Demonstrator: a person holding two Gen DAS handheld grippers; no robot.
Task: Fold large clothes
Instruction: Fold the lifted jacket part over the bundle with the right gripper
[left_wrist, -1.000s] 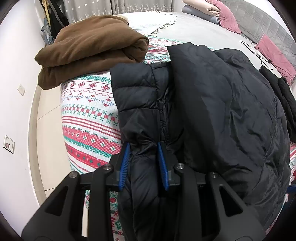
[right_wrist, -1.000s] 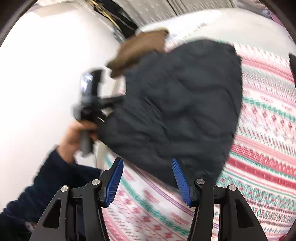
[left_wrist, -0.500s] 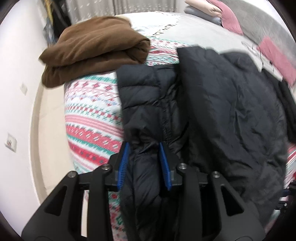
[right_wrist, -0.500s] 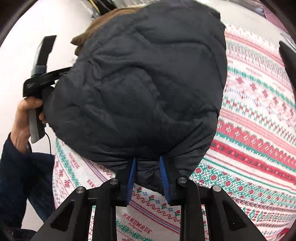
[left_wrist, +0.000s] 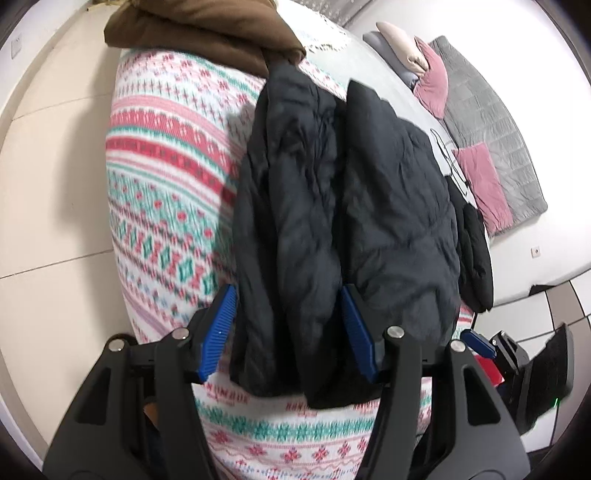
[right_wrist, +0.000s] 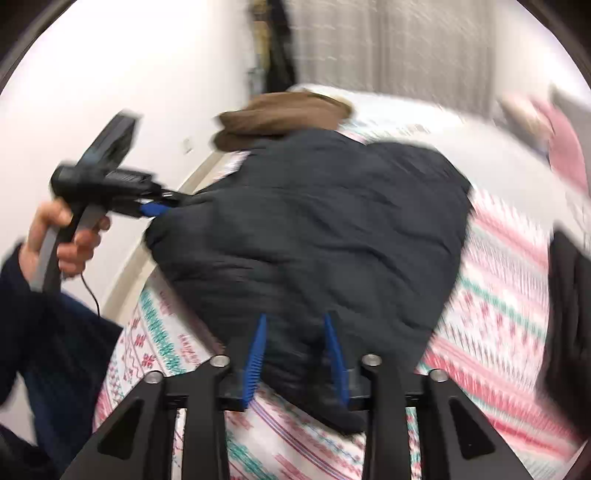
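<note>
Both tongs' jaws just spreading, left gripper (left_wrist: 288, 328) off jacket (left_wrist: 332, 206) edge, right gripper (right_wrist: 295, 354) seemingly loosened too.

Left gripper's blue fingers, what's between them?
The black jacket, lying on the patterned blanket. The left gripper has jaws that have just been opening. Left wrist view.

We are reading one word only: "HANDMADE", woven in small red capitals into the patterned blanket (left_wrist: 166, 192), twice along its near edge just below the hem of the black jacket (left_wrist: 332, 206). It is showing blurred, partly legible. Nothing else readable is appearing.
</note>
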